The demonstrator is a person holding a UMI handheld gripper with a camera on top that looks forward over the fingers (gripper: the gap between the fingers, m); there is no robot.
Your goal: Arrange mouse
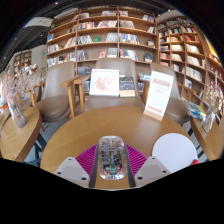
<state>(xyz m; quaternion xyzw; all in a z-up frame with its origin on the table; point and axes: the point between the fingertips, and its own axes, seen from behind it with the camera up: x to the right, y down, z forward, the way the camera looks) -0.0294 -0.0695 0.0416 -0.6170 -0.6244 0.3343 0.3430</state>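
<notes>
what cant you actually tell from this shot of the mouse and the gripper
- Mouse, gripper view: only its top shows between the fingers; whether the pads press on its sides is hidden by the mouse's own body.
- Mouse underside and what it rests on: covered by the mouse and gripper.
- White round object on the table: its lower part is cut off, so its identity is unclear.
- Sign and book titles on the shelves: too small to read.
</notes>
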